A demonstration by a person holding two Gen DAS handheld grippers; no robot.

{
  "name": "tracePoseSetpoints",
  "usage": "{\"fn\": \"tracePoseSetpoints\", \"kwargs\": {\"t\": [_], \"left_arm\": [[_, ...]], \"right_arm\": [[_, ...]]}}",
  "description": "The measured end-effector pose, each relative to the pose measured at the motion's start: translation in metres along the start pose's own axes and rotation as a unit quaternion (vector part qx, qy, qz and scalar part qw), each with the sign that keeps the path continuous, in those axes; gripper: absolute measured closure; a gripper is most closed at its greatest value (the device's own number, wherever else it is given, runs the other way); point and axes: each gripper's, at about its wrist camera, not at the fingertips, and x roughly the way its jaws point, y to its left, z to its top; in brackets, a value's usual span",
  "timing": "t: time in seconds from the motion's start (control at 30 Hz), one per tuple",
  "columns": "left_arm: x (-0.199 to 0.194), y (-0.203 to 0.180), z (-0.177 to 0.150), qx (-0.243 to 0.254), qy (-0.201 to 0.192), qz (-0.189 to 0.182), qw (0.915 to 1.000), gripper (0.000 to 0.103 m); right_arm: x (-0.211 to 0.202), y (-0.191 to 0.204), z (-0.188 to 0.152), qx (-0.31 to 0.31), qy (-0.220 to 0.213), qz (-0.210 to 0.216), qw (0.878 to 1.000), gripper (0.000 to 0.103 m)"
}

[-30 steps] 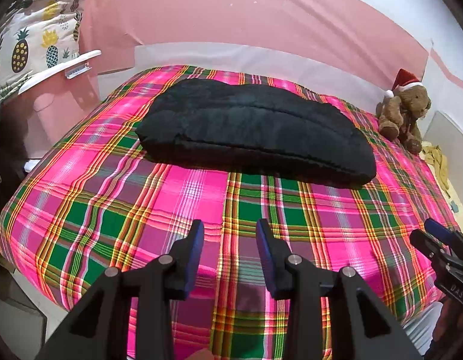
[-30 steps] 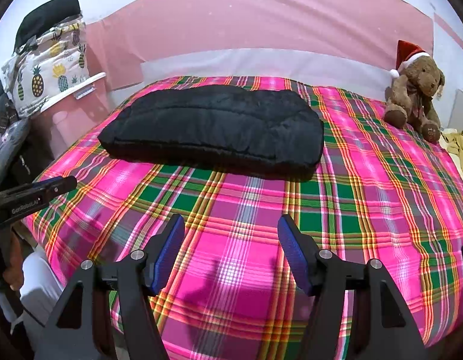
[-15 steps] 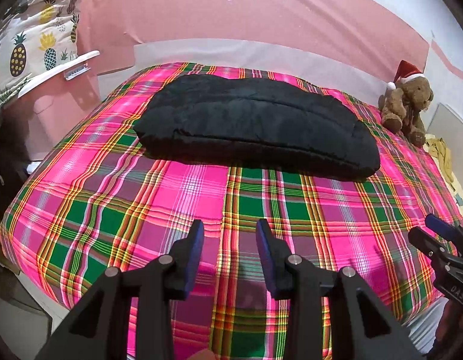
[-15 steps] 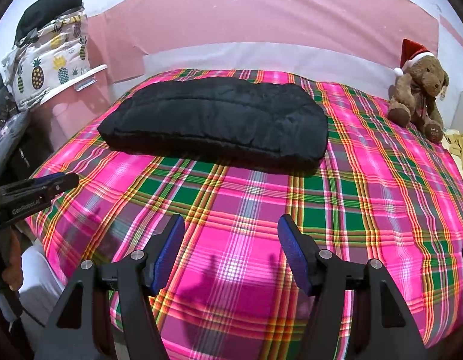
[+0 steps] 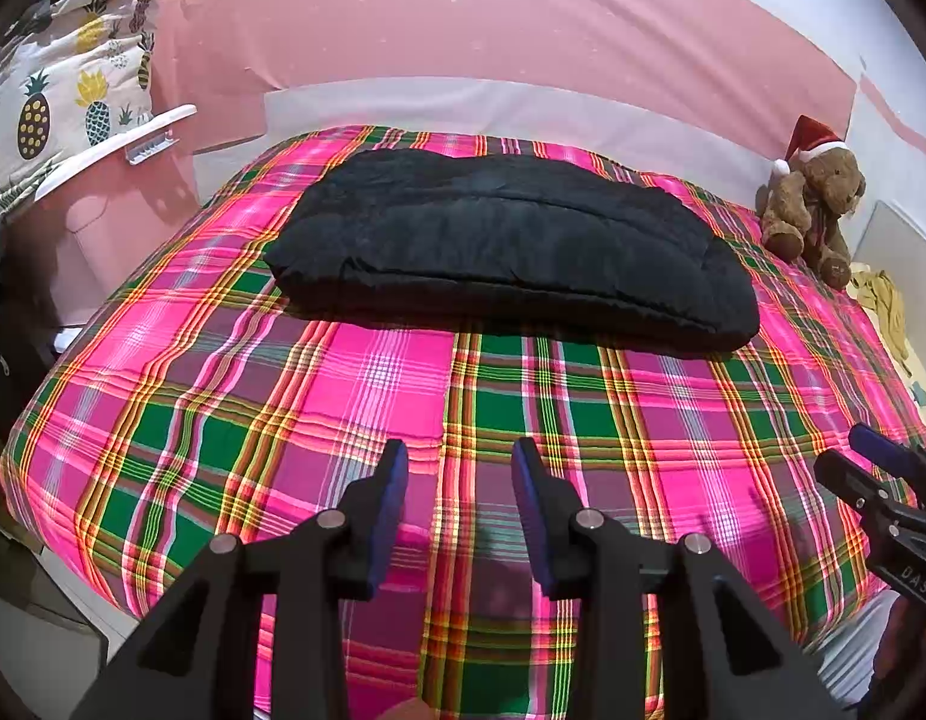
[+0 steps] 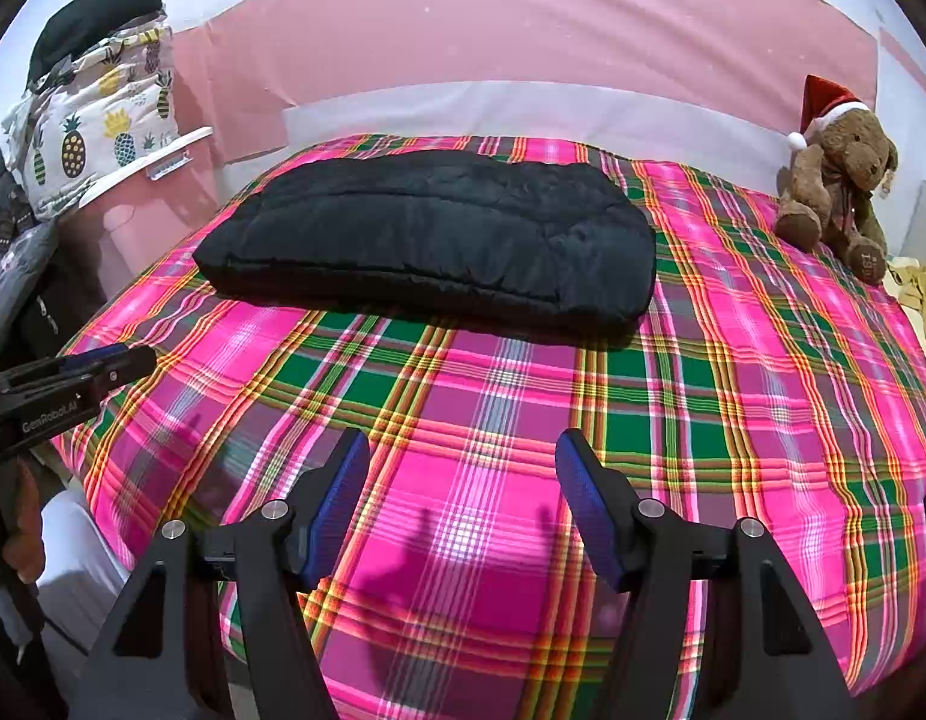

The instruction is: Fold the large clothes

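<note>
A puffy black quilted garment [image 5: 511,252], folded into a long rounded slab, lies across the upper middle of the frame on the pink-and-green plaid bedspread [image 5: 318,396]. A wide smooth stretch lies below it. The left gripper [image 5: 459,468] hovers narrowly parted, the right gripper [image 6: 463,462] wide, both empty. A plush teddy bear [image 6: 841,180] sits upper right.

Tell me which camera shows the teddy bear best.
The right wrist view: the teddy bear sits larger and clearer there, with its Santa hat and both feet in full view on the plaid bed. The left wrist view shows it too, but smaller, nearer the edge.
</note>
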Motion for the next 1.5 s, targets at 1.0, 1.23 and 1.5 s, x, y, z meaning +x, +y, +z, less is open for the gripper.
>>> {"fn": "tracePoseSetpoints", "kwargs": {"t": [1.0, 1.23, 1.5], "left_arm": [[-0.0010, -0.0049, -0.0019, 0.011, -0.002, 0.003, 0.9999, 0.066], [-0.0014, -0.0059, -0.0020, 0.012, -0.002, 0.003, 0.9999, 0.066], [-0.0019, -0.0055, -0.0025, 0.010, -0.001, 0.004, 0.9999, 0.066]], "right_arm": [[-0.0003, -0.0006, -0.0025, 0.002, 0.001, 0.001, 1.000, 0.038], [-0.0007, -0.0011, -0.0030, 0.004, 0.002, 0.001, 1.000, 0.038], [-0.0015, -0.0017, -0.0021, 0.006, 0.003, -0.001, 1.000, 0.038]]}}
